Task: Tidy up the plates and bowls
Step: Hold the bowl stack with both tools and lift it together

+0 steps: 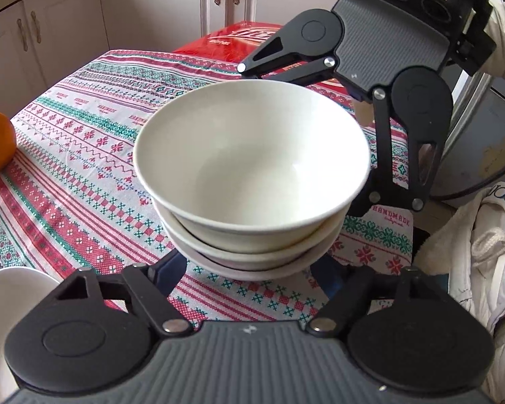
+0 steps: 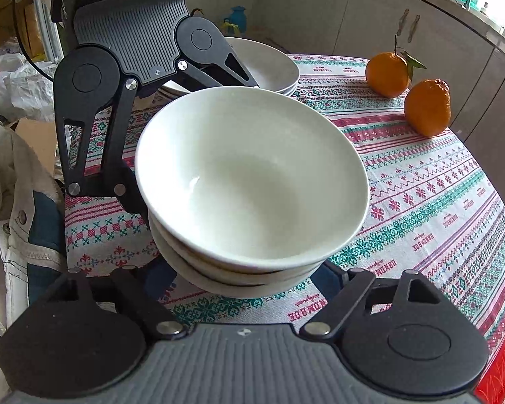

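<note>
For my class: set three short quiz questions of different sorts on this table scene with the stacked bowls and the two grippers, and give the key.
1. True or false: the stack of white bowls stands on a bare wooden table.
2. How many oranges lie on the patterned tablecloth in the right wrist view? A one, B two, C four.
3. Fill in: the left gripper and the right gripper stand on opposite sides of the ____.

Key: 1 false, it stands on the tablecloth; 2 B; 3 stack of white bowls.
</note>
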